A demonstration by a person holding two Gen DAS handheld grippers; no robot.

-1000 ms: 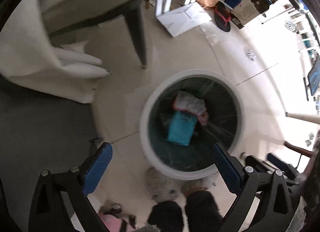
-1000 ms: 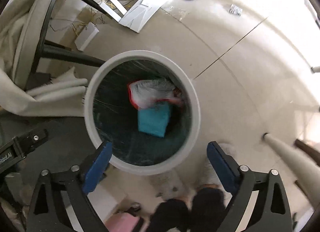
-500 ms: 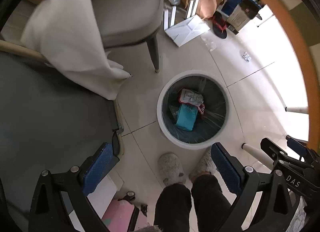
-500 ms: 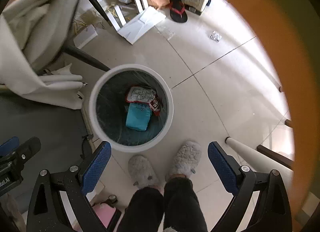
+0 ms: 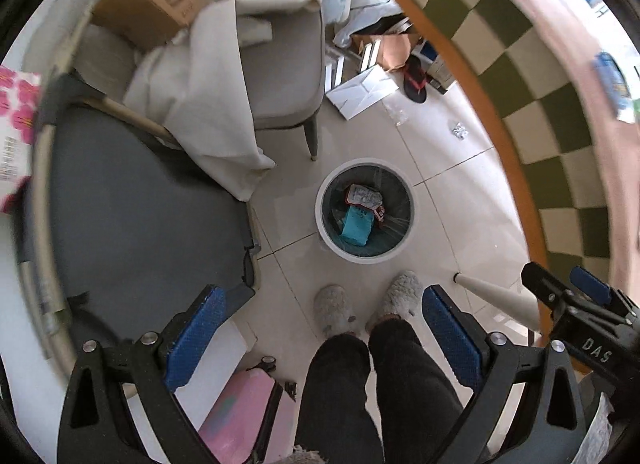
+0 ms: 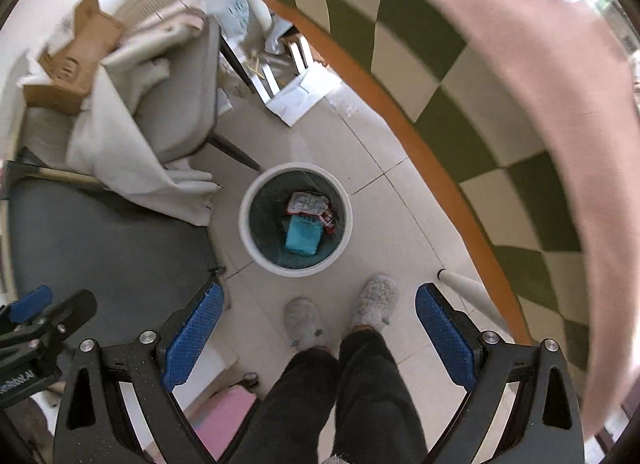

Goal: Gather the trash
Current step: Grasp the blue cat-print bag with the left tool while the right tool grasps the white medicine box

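Observation:
A white round trash bin (image 5: 329, 240) (image 6: 256, 249) stands on the tiled floor far below both grippers. Inside lie a teal packet (image 5: 355, 226) (image 6: 303, 239) and a red-and-white wrapper (image 5: 363, 197) (image 6: 309, 203). My left gripper (image 5: 320, 330) hangs high above the floor, open, with nothing between its blue pads. My right gripper (image 6: 316, 324) is likewise open and empty, high over the bin. A small crumpled scrap (image 5: 460, 130) lies on the floor beyond the bin.
A person's legs and grey slippers (image 5: 334, 310) (image 6: 302, 320) stand just in front of the bin. A grey chair with draped cloth (image 5: 224, 104) and a cardboard box (image 5: 148, 12) sits at left. A round table edge with checkered cloth (image 5: 532, 76) (image 6: 440, 76) curves at right.
Both grippers have risen well away from the bin, which now looks much smaller. The table edge and checkered cloth have come into view. Both stay open and empty.

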